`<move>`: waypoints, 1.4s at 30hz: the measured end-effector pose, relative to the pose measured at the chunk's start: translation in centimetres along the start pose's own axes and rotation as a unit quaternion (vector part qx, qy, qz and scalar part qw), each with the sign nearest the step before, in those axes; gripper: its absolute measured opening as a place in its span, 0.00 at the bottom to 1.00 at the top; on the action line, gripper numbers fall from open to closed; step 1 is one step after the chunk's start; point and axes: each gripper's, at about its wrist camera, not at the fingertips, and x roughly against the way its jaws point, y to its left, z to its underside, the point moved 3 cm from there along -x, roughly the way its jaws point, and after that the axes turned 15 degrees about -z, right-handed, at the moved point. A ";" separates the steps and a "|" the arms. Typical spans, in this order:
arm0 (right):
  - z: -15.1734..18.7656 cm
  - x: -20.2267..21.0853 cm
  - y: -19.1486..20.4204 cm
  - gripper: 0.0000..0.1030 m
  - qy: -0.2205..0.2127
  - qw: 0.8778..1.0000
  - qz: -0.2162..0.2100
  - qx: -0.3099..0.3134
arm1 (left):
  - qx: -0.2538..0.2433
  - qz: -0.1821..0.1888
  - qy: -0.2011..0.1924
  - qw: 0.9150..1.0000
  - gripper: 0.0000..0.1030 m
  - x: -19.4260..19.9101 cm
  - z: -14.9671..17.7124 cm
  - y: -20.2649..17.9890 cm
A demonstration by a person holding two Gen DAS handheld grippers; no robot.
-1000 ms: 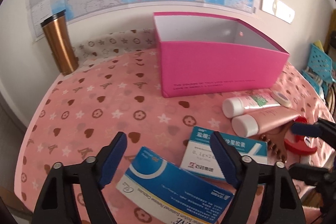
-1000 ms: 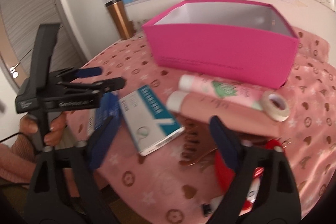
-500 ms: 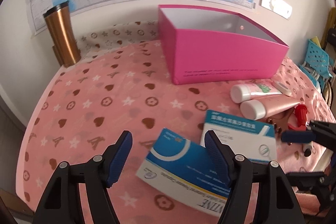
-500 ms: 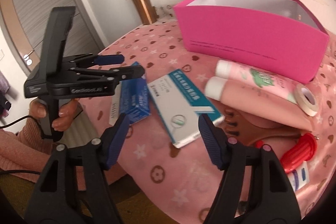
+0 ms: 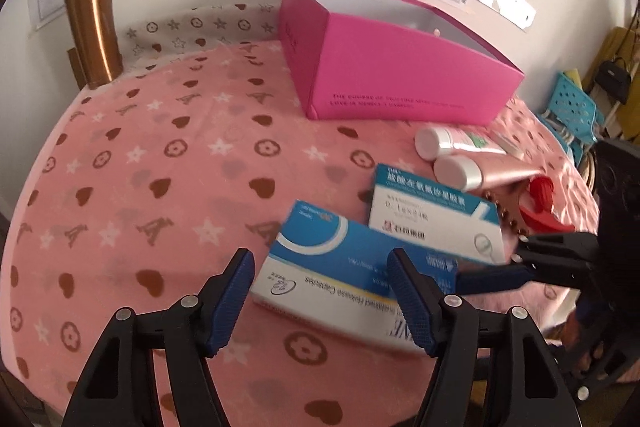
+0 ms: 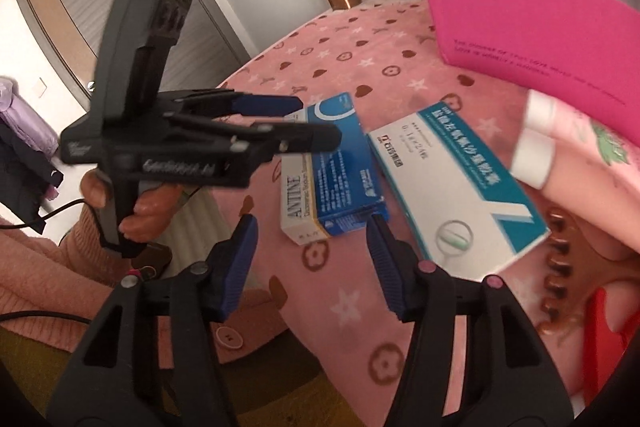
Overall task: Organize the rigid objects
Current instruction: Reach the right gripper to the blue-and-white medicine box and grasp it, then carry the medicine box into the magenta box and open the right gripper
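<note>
A blue and white medicine box [image 5: 340, 267] lies flat on the pink patterned cloth [image 5: 180, 167]. My left gripper [image 5: 320, 291] hovers over its near end, jaws closing, with the box between the pads and a small gap showing on the left. From the other side my right gripper [image 6: 312, 251] straddles that box's short end [image 6: 328, 223]; its jaws are closing too, without a clear press. The left gripper [image 6: 320, 121] shows above the box in the right wrist view, and the right gripper [image 5: 492, 267] sits at the right in the left wrist view. The open pink box [image 5: 400, 75] stands behind.
A white and teal medicine box [image 5: 432, 215] touches the blue one. Two pink tubes [image 5: 480, 175], a red plastic item [image 5: 540, 203] and a brown comb [image 6: 560, 267] lie to the right. A copper tumbler [image 5: 94, 31] stands far left by the wall. A blue basket [image 5: 576, 107] is off the table.
Both pairs of jaws have narrowed. The right gripper swung left from over the comb and tubes to the blue box. The left gripper moved in closer over the same box.
</note>
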 end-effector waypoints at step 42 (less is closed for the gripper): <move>-0.2 4.1 -1.1 0.47 -0.025 0.998 0.028 -0.043 | 0.011 0.081 0.014 0.997 0.52 2.4 1.2 -0.8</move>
